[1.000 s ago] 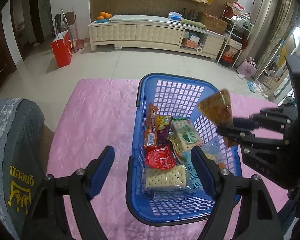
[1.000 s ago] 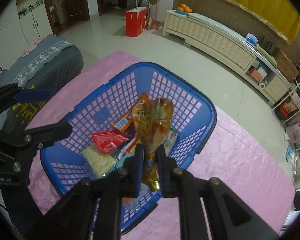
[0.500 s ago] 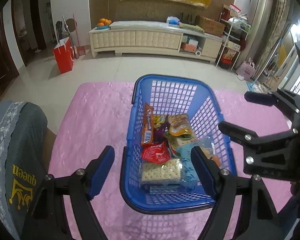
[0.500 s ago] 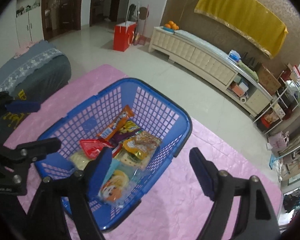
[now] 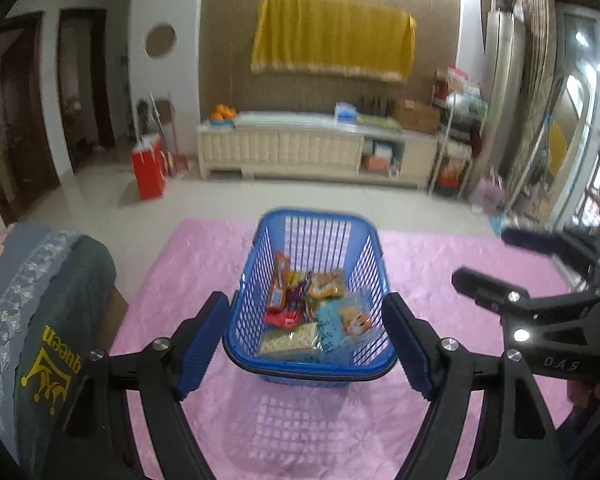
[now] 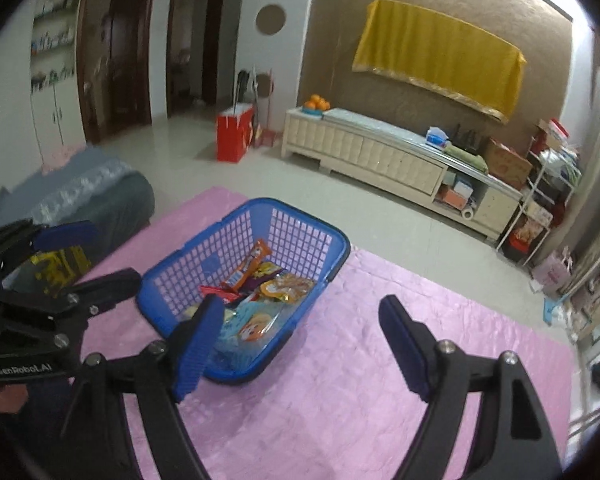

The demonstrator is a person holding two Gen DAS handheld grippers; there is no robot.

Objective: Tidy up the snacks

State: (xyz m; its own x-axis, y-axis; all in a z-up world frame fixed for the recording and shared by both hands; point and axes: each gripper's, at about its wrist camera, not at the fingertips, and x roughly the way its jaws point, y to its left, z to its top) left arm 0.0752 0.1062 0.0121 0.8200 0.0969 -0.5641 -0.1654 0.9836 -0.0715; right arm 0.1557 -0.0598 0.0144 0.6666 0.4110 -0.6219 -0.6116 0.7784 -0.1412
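Observation:
A blue plastic basket (image 5: 253, 280) (image 6: 340, 242) stands on the pink cloth (image 5: 172, 280) (image 6: 380, 360). Inside lie several snack packs: an orange-brown pouch (image 5: 327, 283) (image 6: 286, 286), a long orange packet (image 5: 279, 286), a red packet (image 5: 282, 318), a cracker pack (image 5: 286, 340) and a light blue pack (image 5: 342, 320) (image 6: 252, 326). My left gripper (image 5: 306, 344) (image 6: 100, 256) hangs open and empty, back from the basket's near end. My right gripper (image 6: 300, 336) (image 5: 484, 256) is open and empty too, off the basket's right side.
A grey cushion with yellow "queen" lettering (image 5: 40, 320) (image 6: 100, 196) lies at the cloth's left edge. Beyond the cloth's far edge is tiled floor with a red bag (image 5: 148, 164) and a long cream cabinet (image 5: 300, 148) against the wall.
The right gripper opened and let the orange-brown pouch fall into the basket. Both grippers then drew back and rose, so the basket looks smaller and farther away.

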